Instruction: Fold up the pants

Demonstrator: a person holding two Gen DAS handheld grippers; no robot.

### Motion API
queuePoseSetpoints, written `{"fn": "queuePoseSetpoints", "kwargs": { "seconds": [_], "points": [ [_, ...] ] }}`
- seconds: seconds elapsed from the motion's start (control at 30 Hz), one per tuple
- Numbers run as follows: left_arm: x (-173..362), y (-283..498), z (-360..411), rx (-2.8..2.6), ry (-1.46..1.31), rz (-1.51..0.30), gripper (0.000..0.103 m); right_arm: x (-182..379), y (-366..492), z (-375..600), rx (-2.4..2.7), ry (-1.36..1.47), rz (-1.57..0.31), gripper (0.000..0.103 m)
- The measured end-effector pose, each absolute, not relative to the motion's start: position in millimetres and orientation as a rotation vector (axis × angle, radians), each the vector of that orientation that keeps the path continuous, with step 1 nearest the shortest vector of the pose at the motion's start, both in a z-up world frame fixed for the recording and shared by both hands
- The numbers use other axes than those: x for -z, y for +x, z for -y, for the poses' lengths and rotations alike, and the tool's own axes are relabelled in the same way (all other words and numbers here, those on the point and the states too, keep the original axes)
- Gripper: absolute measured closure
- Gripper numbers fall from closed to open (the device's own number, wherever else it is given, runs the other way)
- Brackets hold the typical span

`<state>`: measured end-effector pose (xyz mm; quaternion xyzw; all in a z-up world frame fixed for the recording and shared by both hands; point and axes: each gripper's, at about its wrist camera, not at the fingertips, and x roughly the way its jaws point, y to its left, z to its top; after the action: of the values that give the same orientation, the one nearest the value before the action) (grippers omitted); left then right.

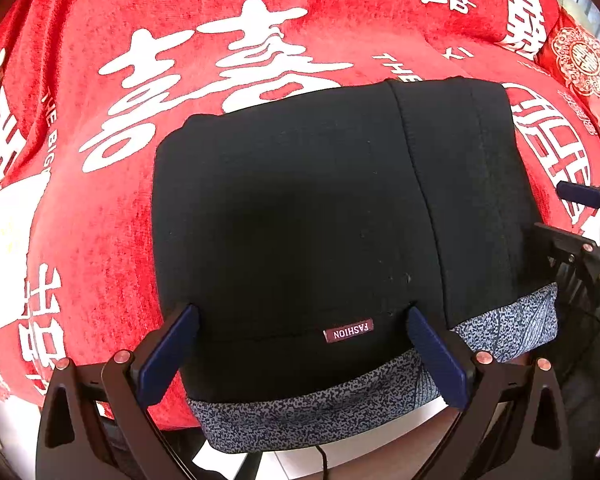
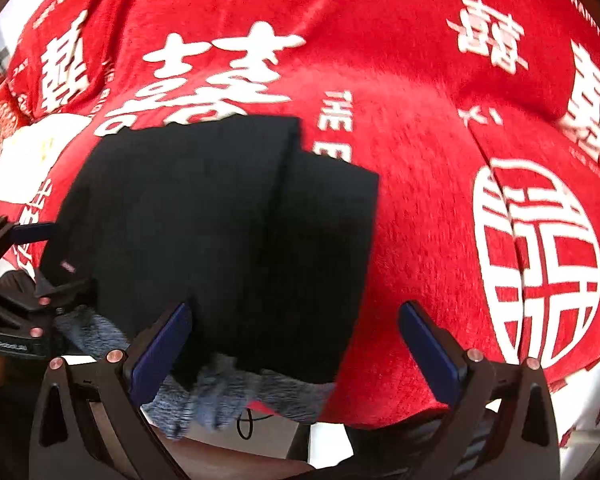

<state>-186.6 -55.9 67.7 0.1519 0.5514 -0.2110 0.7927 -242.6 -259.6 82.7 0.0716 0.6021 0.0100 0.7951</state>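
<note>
The black folded pants with a grey speckled waistband (image 1: 320, 216) lie compact on the red cloth-covered surface (image 1: 100, 240); left tool (image 1: 300, 344) and right tool (image 2: 296, 340) gape empty, suggesting release.

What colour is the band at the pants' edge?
Speckled grey-blue waistband, clearest in the left wrist view.

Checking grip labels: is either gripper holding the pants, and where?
Neither. The left gripper and right gripper are open over the folded pants.

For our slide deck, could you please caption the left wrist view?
Open left gripper straddling folded black pants with a grey waistband on a red cloth.
</note>
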Motion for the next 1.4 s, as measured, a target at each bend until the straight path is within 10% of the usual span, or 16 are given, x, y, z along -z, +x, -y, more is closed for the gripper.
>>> {"fn": "queuePoseSetpoints", "kwargs": {
  "seconds": [1.4],
  "points": [
    [-38.1,-118.3,-16.2,0.826,-0.025,-1.34,0.0,-34.5,-225.9,293.8,-0.372,0.621,-1.293,0.0]
  ]
}}
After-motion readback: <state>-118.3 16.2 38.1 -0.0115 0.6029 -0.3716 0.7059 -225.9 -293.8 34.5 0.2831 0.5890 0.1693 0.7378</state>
